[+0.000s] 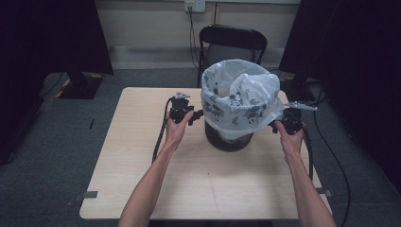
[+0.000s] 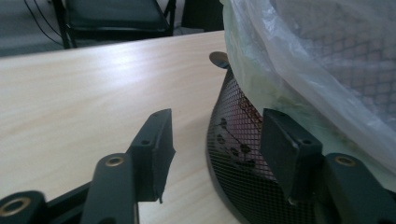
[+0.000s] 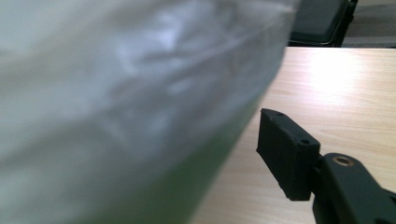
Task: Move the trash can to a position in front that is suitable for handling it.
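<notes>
Black wire mesh formed the bin [image 1: 227,139], which stood on the far half of the pale wooden bench [image 1: 142,161], right of its middle. A thin plastic bag [image 1: 239,97], white with a dark leafy print, lined the bin and draped down over its rim, leaving the lower mesh bare. In the left gripper view the mesh wall [image 2: 233,140] curved up from the bench top with the bag [image 2: 317,70] hanging over it.

At the bin's left side the left gripper [image 2: 217,149] had its jaws wide apart, one pad over bare wood, the other against the mesh beneath the bag's edge. At the bin's right side the right gripper [image 1: 285,122] was pressed close to the bag; one jaw showed beside the blurred plastic [image 3: 130,107], the other was hidden, so I cannot tell how wide they stood.

Beyond the bench's far edge stood a black folding chair [image 1: 231,40], on grey carpet [image 1: 52,142].
</notes>
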A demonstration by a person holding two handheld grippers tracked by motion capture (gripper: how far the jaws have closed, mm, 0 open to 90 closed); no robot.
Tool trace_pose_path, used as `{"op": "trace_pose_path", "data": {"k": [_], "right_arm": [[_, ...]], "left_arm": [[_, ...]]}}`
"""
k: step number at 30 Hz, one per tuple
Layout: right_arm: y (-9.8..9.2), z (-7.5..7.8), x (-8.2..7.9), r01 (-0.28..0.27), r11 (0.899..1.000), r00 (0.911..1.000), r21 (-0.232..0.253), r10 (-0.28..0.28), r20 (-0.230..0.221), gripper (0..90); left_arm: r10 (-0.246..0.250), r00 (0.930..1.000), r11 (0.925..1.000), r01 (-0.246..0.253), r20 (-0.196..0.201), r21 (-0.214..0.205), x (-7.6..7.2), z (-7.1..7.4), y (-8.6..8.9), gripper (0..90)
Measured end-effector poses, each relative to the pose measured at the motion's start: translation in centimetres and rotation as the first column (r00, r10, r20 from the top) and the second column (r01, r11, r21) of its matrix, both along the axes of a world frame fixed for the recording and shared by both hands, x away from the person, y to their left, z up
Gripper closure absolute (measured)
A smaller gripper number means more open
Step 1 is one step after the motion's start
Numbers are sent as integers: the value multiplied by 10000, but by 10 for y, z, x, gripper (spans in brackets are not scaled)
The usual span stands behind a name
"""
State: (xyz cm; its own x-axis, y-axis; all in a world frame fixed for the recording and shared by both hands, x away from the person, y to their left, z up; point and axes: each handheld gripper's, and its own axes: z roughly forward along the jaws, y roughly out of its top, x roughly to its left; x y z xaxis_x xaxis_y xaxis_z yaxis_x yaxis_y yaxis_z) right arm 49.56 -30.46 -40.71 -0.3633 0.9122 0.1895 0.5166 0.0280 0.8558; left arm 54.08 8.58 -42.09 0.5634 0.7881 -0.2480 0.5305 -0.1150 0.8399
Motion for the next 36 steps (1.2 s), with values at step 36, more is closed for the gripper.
{"op": "trace_pose_path", "data": {"k": [36], "right_arm": [[53, -4, -66, -1279, 9918, 9902, 14, 1276, 577, 587]], "left_arm": [[-240, 9947, 9965, 158, 997, 816, -100, 3, 52, 674]]}}
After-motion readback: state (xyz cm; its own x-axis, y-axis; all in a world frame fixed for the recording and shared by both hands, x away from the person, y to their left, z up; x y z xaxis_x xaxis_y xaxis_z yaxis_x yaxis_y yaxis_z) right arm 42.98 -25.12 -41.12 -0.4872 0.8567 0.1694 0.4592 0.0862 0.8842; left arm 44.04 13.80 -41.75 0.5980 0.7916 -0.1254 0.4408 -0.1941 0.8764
